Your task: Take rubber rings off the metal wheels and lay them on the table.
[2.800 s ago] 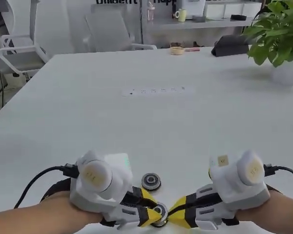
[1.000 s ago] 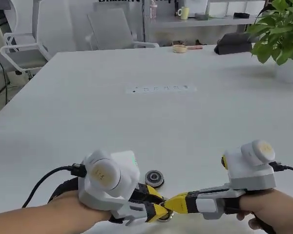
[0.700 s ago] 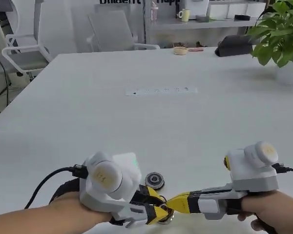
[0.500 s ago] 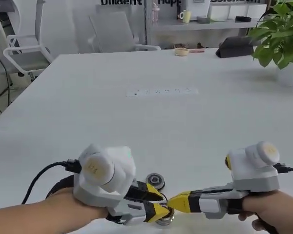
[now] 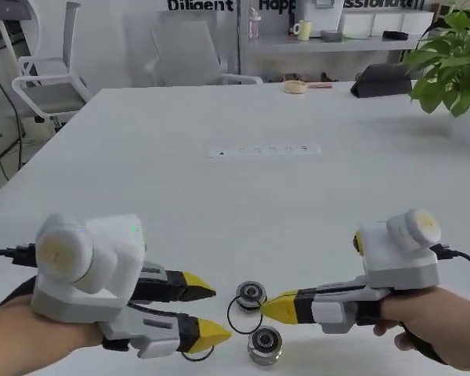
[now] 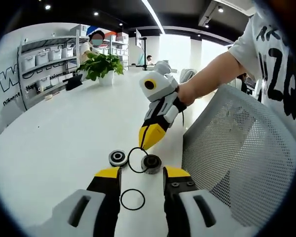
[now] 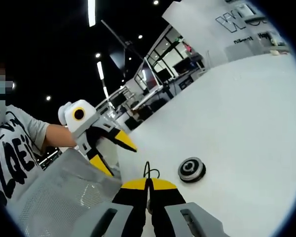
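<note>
**Ring pulled free, left gripper letting go**

We are drawing the left gripper (image 5: 219, 313) off toward 9 o'clock. Its jaws are spread wide and holding nothing, where a moment ago both grippers were meeting on the small silver metal wheel (image 5: 265, 345). That wheel is now lying free on the white table (image 5: 243, 204). The right gripper (image 5: 266, 309) is pinching a thin black rubber ring (image 6: 129, 159), jaws closed tight on it, at 11 o'clock of the wheel. A second black ring (image 6: 122, 199) is already lying between our left jaws. The dark-rimmed wheel (image 5: 251, 294) at 12 o'clock looks still ringed, so it is likely next.

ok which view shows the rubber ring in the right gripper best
Left gripper view: the rubber ring hangs as a full loop from the right gripper's shut fingers. The head view shows it flatter, near a metal wheel. The right gripper view shows it edge-on.
</note>
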`<state>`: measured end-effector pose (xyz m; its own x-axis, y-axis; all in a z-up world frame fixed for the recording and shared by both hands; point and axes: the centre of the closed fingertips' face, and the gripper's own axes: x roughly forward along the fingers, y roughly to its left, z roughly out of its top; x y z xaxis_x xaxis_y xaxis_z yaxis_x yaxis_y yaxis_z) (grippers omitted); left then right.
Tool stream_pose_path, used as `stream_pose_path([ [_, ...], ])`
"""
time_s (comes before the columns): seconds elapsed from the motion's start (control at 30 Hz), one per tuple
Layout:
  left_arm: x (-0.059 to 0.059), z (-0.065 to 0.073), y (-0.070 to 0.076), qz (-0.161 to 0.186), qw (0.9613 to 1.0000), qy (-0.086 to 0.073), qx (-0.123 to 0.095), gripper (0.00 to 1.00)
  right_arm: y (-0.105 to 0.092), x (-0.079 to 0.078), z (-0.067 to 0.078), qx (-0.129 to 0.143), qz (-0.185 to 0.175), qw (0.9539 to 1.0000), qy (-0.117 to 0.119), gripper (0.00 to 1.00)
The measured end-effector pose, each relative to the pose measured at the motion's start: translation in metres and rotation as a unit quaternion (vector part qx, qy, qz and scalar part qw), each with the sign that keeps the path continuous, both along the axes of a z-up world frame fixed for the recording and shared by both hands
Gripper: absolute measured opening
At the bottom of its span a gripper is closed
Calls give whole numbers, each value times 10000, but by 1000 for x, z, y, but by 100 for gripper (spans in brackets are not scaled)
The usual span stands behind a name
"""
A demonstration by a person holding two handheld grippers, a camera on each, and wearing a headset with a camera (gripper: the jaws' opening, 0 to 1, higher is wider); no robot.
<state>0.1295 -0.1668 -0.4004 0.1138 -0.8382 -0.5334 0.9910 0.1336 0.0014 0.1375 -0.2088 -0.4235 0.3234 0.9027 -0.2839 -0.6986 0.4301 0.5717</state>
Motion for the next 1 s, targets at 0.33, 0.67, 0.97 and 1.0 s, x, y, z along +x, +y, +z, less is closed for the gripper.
stream_pose_path([
  [0.33,10,1,31,446,9990,40,46,38,35,6,-9,-320,494,9983,-54,0],
  [0.67,10,-2,37,558,9984,59,69,39,58,4,-29,-857,784,9932,-80,0],
  [0.97,15,-5,37,564,9983,66,92,39,51,2,-37,-1314,912,9859,-484,12],
  [1.0,16,-5,37,566,9983,63,90,39,50,1,-36,-1312,913,9859,-498,14],
])
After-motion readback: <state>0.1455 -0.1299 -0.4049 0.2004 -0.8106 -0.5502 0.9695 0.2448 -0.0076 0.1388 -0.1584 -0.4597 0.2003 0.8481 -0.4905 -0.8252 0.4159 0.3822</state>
